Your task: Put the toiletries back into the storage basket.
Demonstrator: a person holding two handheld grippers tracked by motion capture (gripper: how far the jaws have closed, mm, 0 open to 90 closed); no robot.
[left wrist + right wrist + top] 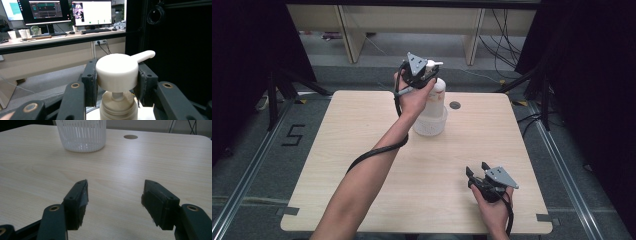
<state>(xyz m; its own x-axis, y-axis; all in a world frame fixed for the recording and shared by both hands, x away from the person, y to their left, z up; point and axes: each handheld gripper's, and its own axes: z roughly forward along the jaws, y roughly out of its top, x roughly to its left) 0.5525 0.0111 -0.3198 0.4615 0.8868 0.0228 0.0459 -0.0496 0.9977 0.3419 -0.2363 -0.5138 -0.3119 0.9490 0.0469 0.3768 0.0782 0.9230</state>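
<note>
Pump bottle [433, 107] upright on table [362, 145], contents unseen, left hand-held gripper [422, 75] clamping pump head [117, 71]

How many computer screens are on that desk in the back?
3, seen from the left gripper view: a teal-lit screen at far left, a dark screen beside it, a bright white screen right of that. Others may be hidden.

White pump head [117, 72], ribbed white bottle [81, 135], pale woodgrain table [362, 150], black hand-held gripper [113, 202]

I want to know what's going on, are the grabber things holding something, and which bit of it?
The left gripper holds the white pump bottle by its pump head, jaws pressed on both sides. The right gripper holds nothing; its jaws stand open above the table.
</note>
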